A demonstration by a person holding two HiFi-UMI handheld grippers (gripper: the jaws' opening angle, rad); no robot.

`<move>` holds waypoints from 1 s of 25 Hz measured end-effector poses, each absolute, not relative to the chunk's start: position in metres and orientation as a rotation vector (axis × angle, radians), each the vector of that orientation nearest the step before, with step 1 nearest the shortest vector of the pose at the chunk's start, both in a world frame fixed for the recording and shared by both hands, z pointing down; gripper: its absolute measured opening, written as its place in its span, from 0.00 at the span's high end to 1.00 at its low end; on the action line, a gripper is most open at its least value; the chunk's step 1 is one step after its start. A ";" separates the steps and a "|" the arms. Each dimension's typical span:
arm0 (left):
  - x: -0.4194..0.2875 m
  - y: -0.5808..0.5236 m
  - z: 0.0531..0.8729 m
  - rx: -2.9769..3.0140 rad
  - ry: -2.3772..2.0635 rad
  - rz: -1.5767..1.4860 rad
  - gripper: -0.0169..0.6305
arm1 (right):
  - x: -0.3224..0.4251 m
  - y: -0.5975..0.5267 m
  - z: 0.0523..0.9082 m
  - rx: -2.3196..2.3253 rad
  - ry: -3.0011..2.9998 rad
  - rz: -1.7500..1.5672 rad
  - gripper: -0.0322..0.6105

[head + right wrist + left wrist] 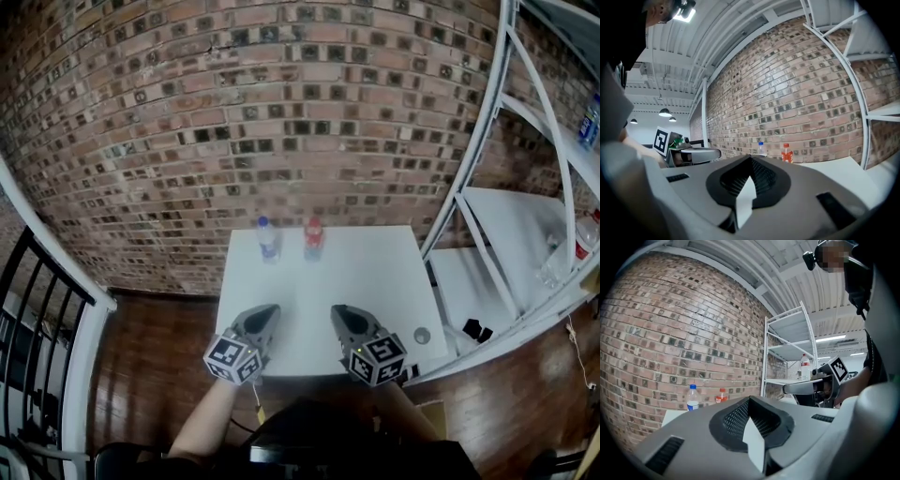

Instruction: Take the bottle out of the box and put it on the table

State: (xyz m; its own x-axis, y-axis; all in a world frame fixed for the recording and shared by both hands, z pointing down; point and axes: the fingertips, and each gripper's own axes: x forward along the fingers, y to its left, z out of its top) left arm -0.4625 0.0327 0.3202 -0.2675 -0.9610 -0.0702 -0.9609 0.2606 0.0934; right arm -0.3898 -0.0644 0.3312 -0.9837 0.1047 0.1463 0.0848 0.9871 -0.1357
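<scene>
Left tongs (271, 308) and right tongs (338, 310) are both closed and empty, side by side over the near edge of the table (375, 281), tips pointing ahead. Well ahead of them, at the far edge, stand two bottles — a clear bottle (268, 239) before the left tongs and a red bottle (313, 237) before the right. Each stands upright, long axis vertical, cap up. No box shows in any view, so I judge the placing either done or not begun.
</scene>
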 end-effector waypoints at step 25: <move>-0.460 0.018 0.312 1.878 -2.518 -0.281 0.97 | -0.371 -0.097 0.314 -0.084 -3.043 0.322 0.95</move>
State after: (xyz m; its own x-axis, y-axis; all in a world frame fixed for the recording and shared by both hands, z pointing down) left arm -0.4596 0.0175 0.3123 -0.2909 -0.9497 -0.1156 -0.9518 0.2750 0.1355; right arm -0.3711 -0.0968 0.3136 -0.9953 0.0629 0.0738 0.0460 0.9764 -0.2109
